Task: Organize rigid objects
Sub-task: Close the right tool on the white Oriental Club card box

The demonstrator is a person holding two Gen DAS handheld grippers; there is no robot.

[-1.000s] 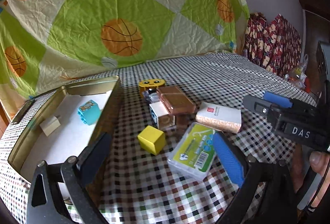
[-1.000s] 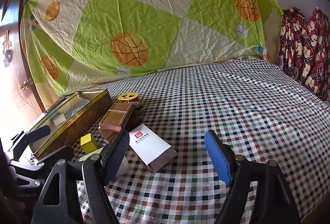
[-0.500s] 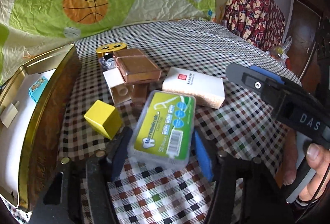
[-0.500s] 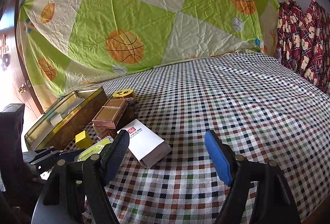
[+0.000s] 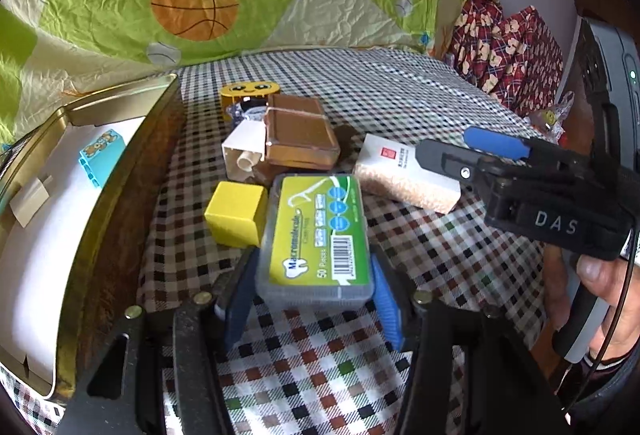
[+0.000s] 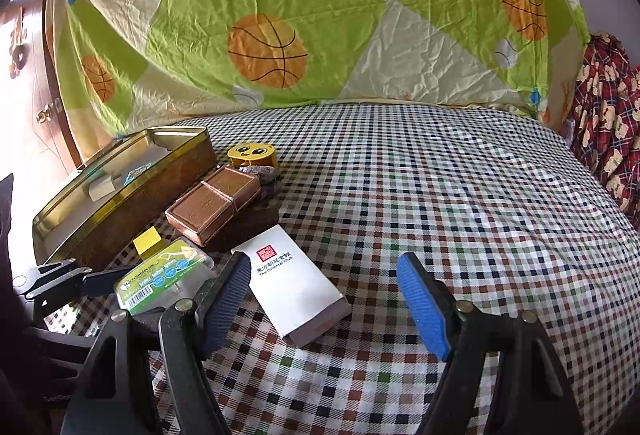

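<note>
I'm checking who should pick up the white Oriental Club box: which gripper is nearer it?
Right. The right gripper is open, with the white box lying just ahead between its fingers. The left gripper is beside it, clamped on the green floss case.

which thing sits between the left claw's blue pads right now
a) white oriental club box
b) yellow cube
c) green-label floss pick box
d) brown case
c: in the left wrist view the left claw has its blue pads against both sides of the green-label floss pick box, while the yellow cube sits free beside it.

Left gripper [image 5: 314, 289] clamped around floss-pick box [image 5: 316, 235] beside yellow cube [image 5: 236, 213]
</note>
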